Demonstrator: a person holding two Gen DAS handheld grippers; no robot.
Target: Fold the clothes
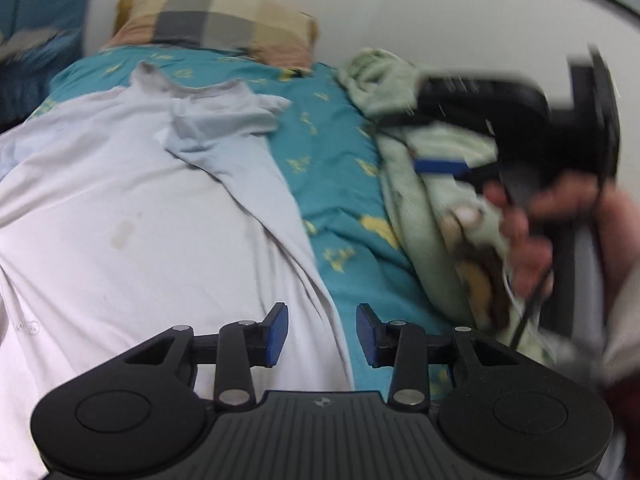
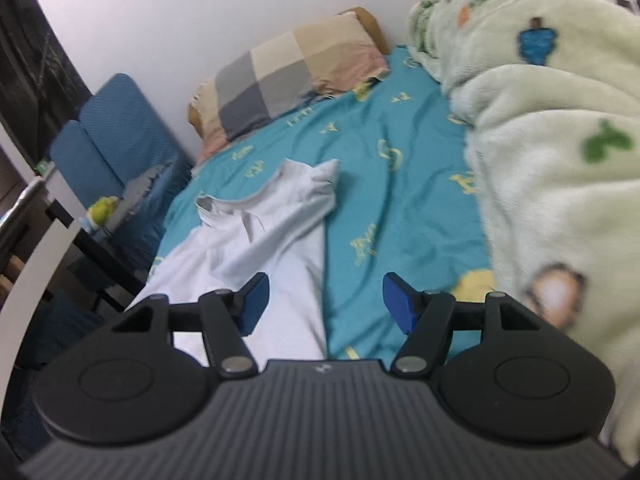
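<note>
Left wrist: pale shirt [image 1: 132, 200] spread on teal bedsheet [image 1: 332, 184], right sleeve [image 1: 224, 120] already turned inward. Left gripper [image 1: 321, 334] over shirt's edge, jaws apart, empty. Right wrist: right gripper [image 2: 323, 302] likewise apart, gripping nothing. Probably mid-fold; next, pinching an edge. Only left view shows hand [image 1: 532, 232].

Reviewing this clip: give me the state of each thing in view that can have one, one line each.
White shirt: spread flat on the bed, right side and sleeve folded inward.
Left tongs: open, empty, over the shirt's edge.
Right tongs: open, empty, above the shirt's edge.
Green blanket: bunched in a heap beside the shirt.
Pillow: lying at the head of the bed.
</note>
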